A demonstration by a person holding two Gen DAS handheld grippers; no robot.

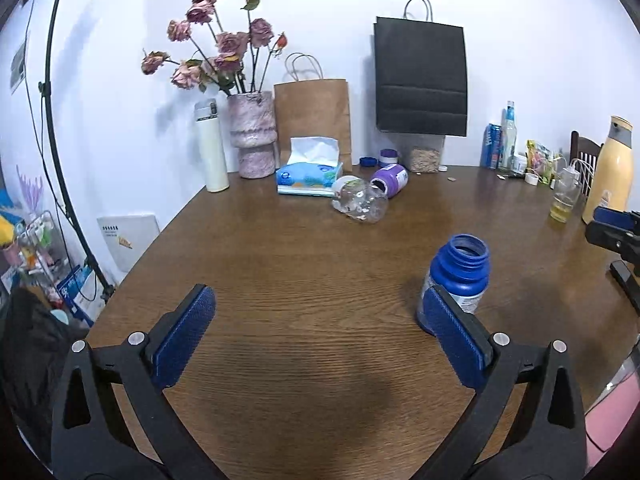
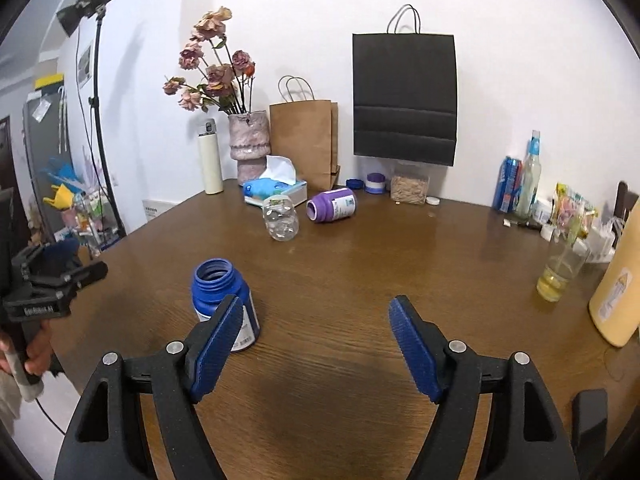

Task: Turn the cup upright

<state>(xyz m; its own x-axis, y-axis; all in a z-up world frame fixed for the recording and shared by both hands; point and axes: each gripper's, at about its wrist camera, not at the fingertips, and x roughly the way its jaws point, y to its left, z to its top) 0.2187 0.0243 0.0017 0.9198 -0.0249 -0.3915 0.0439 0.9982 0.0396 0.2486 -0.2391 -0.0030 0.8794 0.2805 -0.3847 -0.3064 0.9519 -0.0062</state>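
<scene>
from the left wrist, the left gripper [image 1: 318, 334] has its fingers [image 1: 186, 334] wide and holding nothing, with a blue jar [image 1: 460, 270] standing mouth-up on the desk [image 1: 300, 264] just beyond the right-hand finger, while a clear cup [image 1: 360, 200] and a purple jar [image 1: 390, 179] lie on their sides far back by the tissue box [image 1: 308, 174]. from the right wrist, the right gripper [image 2: 316, 346] is equally wide and empty, the blue jar partly behind its left finger, the clear cup lying mouth away near the purple jar. the clear cup looks like thin, light plastic, smooth, prone to roll and easily dented, so i'd pinch it gently across its ribbed belly near the middle rather than at the rim.
</scene>
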